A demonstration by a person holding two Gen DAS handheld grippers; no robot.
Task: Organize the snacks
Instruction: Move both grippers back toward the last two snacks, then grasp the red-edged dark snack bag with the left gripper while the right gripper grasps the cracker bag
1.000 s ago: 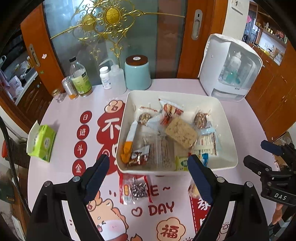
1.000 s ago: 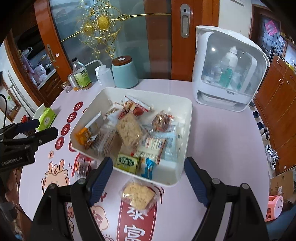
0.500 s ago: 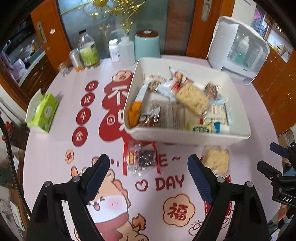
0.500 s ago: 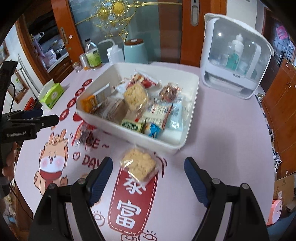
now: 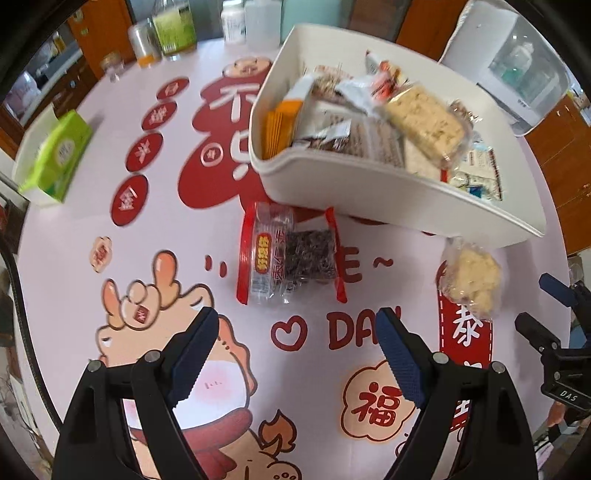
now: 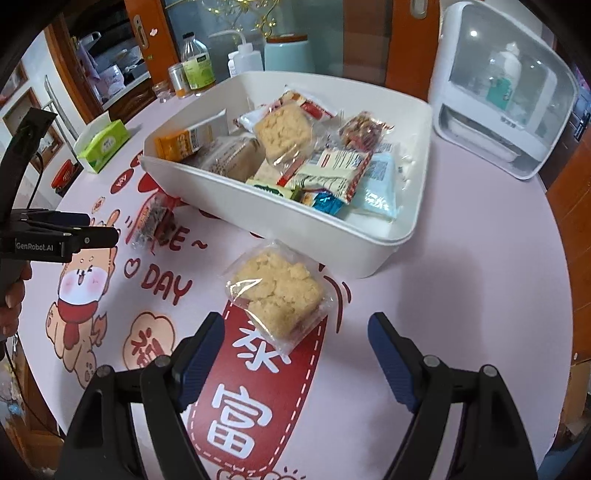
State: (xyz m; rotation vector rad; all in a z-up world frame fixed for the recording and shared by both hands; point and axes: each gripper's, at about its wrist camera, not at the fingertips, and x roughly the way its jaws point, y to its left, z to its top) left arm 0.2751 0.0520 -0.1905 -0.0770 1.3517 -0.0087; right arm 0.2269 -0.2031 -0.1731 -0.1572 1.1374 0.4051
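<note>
You have lowered both hand-held grippers, left (image 5: pixel 297 332) and right (image 6: pixel 295 338), wide open and empty, nearer the worktop (image 6: pixel 480 258). The dark snack pack (image 5: pixel 291 258) lies lengthwise toward the bin (image 5: pixel 388 192); the crumbly cake (image 6: pixel 277 291) sits before the bin's near edge.

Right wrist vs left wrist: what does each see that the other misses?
Right wrist only: the right gripper, open over the pale crumbly snack pack, and the door handle. Left wrist only: the left gripper, open before the dark snack pack, with its label facing the camera. Both: the white bin of snacks, both loose packs on the tablecloth, the green tissue box.
</note>
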